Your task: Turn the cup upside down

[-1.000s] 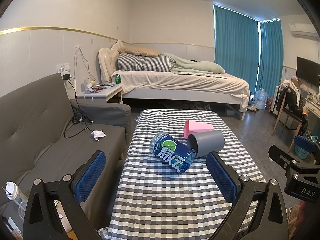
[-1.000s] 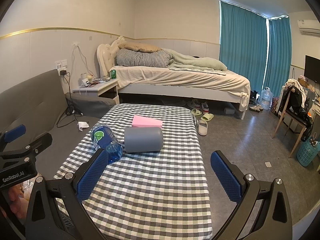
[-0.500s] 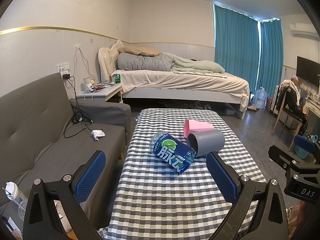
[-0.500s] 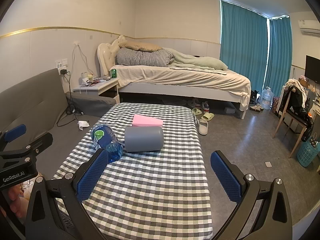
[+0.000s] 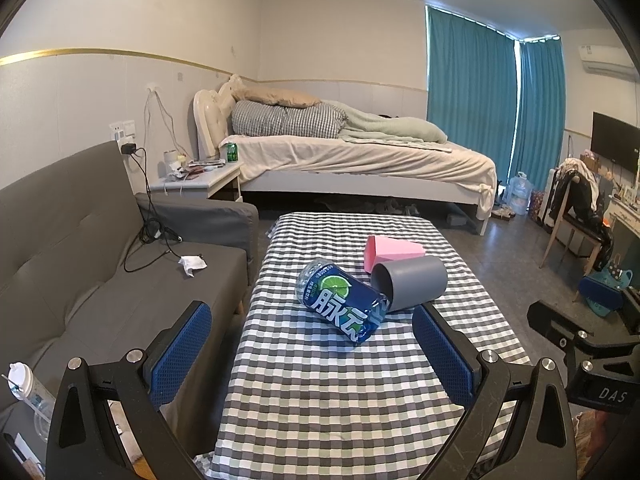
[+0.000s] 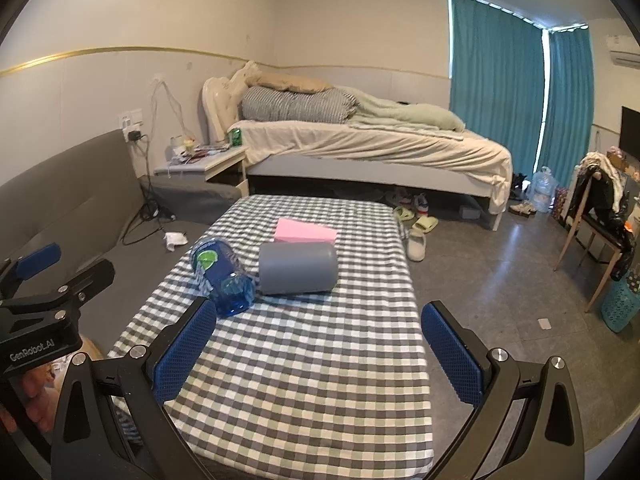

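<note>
Right wrist view shows the right gripper (image 6: 318, 346) hanging empty with jaws spread wide, short of the grey cup (image 6: 297, 268) lying on its side beside the blue bottle (image 6: 222, 278), so the approach step seems underway, and next it likely must close in and straddle the cup's wall.

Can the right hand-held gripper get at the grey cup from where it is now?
Probably yes. The right hand-held gripper is open, with bare tablecloth between it and the grey cup lying on its side; the bottle touches only the cup's left end.
</note>
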Motion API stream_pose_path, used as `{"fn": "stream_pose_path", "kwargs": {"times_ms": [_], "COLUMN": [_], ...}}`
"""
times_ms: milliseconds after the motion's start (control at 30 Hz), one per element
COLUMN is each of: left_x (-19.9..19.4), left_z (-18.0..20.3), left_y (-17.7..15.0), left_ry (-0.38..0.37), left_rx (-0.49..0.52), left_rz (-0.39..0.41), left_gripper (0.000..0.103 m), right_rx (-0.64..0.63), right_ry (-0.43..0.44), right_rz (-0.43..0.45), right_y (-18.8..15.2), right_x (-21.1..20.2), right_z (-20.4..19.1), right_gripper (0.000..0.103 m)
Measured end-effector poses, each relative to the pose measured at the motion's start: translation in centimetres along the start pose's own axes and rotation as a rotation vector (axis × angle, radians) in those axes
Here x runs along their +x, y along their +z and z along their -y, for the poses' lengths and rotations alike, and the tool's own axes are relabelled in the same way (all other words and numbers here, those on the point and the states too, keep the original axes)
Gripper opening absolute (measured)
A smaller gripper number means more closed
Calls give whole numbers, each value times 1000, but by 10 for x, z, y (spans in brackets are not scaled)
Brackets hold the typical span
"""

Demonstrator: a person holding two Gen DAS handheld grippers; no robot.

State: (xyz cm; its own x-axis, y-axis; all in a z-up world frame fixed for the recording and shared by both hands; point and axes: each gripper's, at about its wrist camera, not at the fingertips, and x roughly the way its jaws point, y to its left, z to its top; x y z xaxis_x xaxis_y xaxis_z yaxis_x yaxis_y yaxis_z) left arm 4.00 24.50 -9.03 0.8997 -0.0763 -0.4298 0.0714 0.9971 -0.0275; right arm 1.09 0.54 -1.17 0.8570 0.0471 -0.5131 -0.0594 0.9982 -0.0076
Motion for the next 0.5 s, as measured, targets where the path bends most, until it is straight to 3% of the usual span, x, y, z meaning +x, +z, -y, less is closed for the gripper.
{"fn": "stream_pose_path", "kwargs": {"times_ms": [233, 500], "left_x": [26, 92], "left_z": [-9, -33], "left_y": [12, 20], "left_ry": [33, 99], "left_rx": [-44, -120], "left_rz": [-43, -140], "left_gripper": [103, 103], "right_rx": [-32, -312], "right_ry": [109, 201], "right_rz": [-39, -143], "right_y": [27, 79], "right_x": [22, 115], "right_z": [6, 12], "right_gripper": [103, 103]}}
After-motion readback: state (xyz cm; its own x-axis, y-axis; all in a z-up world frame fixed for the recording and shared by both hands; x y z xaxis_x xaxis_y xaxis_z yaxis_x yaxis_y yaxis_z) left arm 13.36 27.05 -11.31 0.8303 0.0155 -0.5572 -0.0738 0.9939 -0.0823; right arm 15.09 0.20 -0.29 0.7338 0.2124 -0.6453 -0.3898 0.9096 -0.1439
